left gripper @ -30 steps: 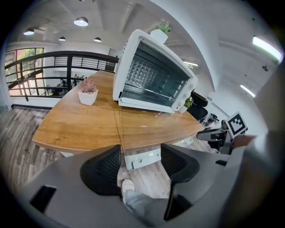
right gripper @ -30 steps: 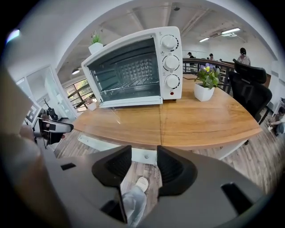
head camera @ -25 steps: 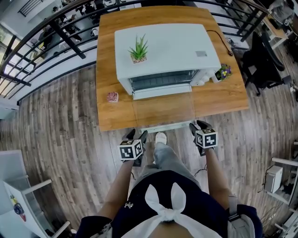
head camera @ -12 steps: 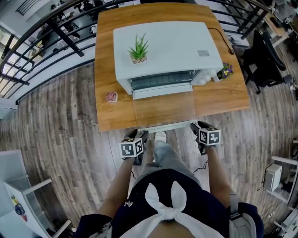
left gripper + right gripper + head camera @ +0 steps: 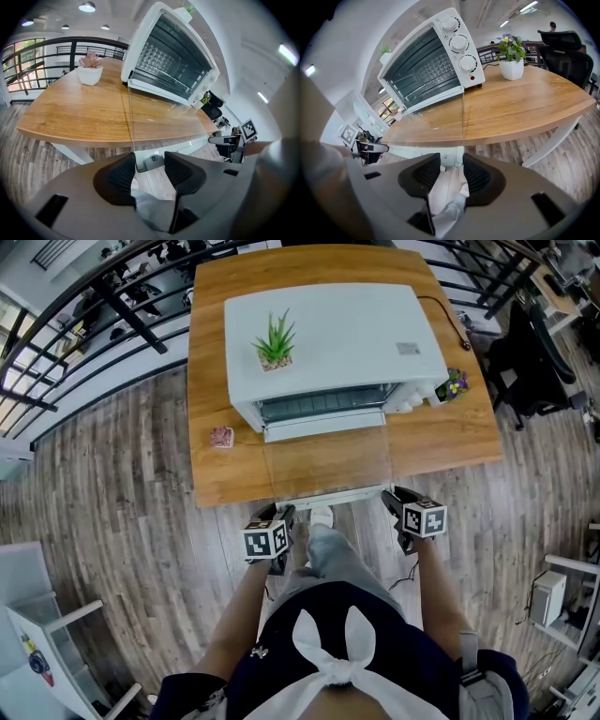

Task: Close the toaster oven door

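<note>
Changes since a second ago: both grippers sit at the near table edge much as before, the right one a shade further right. Each pair of jaws has just been closing.

Item 1, toaster oven [image 5: 333, 343]: white, at the centre of the wooden table [image 5: 450, 442], cavity facing near. A potted succulent [image 5: 275, 341] stands on its roof, to the left.

Item 2, oven door [image 5: 328, 460]: glass, fully dropped, lying flat over the tabletop and reaching the near edge. The door handle [image 5: 333, 494], a white bar, runs left to right along that edge. Closing is not yet done.

Item 3, left gripper [image 5: 150, 159]: jaws partway in. The handle's left end mount sits between the tips and fills the gap, and the pads appear to press it.

Item 4, right gripper [image 5: 451, 161]: likewise, partway closed on the handle's right end.

Hazards, as judged:
- The hold is at the very tips, so a mount could slip out as the door swings up.
- Uneven lifting between the two ends would rack the hinge.
- A door let go early would slam, and the jolt might topple the succulent.
</note>
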### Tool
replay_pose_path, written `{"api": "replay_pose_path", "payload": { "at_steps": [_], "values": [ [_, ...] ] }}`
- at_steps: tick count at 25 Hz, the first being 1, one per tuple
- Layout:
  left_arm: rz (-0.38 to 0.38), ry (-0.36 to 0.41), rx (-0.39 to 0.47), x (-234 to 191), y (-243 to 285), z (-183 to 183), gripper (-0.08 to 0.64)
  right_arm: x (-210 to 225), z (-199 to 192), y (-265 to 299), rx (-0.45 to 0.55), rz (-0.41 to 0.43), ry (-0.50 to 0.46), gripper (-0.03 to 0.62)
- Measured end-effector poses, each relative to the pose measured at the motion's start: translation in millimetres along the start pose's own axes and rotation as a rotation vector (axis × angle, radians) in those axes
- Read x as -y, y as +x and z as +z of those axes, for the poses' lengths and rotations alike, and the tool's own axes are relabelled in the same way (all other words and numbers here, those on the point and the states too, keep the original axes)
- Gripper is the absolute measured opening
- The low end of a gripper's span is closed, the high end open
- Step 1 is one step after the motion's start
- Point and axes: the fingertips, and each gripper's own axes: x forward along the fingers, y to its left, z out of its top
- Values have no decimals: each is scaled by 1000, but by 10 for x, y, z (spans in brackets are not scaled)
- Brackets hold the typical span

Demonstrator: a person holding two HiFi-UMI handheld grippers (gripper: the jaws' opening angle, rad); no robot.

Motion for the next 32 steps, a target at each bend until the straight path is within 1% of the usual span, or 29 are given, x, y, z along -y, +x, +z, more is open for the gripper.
{"api": "replay_pose_path", "payload": {
  "at_steps": [6,11,28,32],
  "values": [
    [11,-13,-1,5,-7,-2,204,12,-5,-4,-11,-9,28,153],
    [26,-15,8,-5,-12,-1,199,3,1,-1,-22,-25,21,155],
    [13,-29,17,48,-128,60,201,-69,77,-120,24,-22,16,158],
    [2,-34,31,76,-174,86,201,-86,105,-171,41,-18,12,158]
  ]
}}
